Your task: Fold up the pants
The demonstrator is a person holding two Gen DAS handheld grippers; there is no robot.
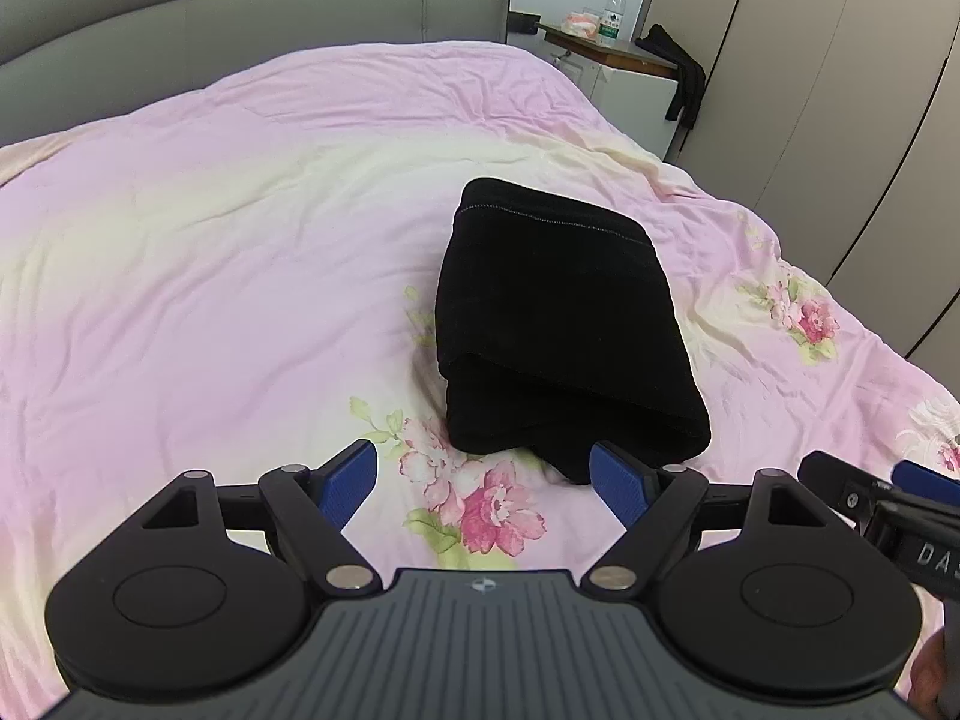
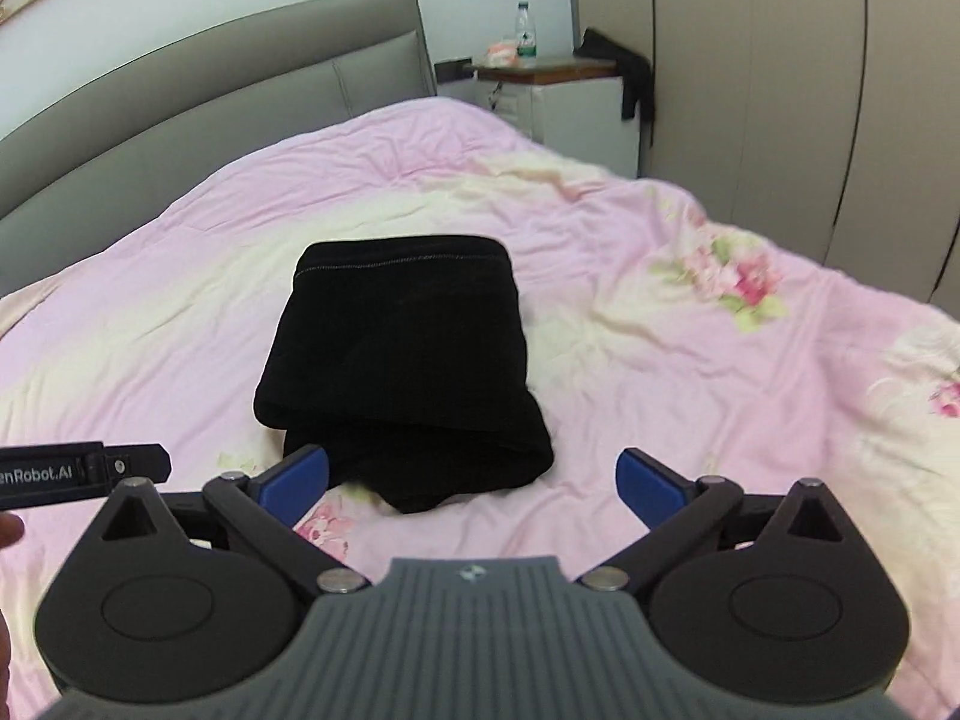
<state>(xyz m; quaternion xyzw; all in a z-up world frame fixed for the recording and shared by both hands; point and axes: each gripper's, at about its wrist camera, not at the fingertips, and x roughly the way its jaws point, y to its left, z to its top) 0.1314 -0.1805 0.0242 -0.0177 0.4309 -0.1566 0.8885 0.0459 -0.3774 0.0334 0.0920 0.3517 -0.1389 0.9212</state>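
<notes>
The black pants (image 1: 558, 324) lie folded into a compact stack on the pink floral bedspread (image 1: 210, 240). They also show in the right wrist view (image 2: 402, 360). My left gripper (image 1: 483, 474) is open and empty, just in front of the stack's near edge. My right gripper (image 2: 474, 480) is open and empty, also just short of the stack's near edge. The right gripper shows at the right edge of the left wrist view (image 1: 888, 492), and the left gripper at the left edge of the right wrist view (image 2: 84, 471).
A grey headboard (image 1: 240, 18) is at the far end of the bed. A nightstand (image 1: 606, 57) with a water bottle (image 1: 612, 15) and a dark garment (image 1: 678, 69) stands by the wardrobe doors (image 1: 840, 90) on the right.
</notes>
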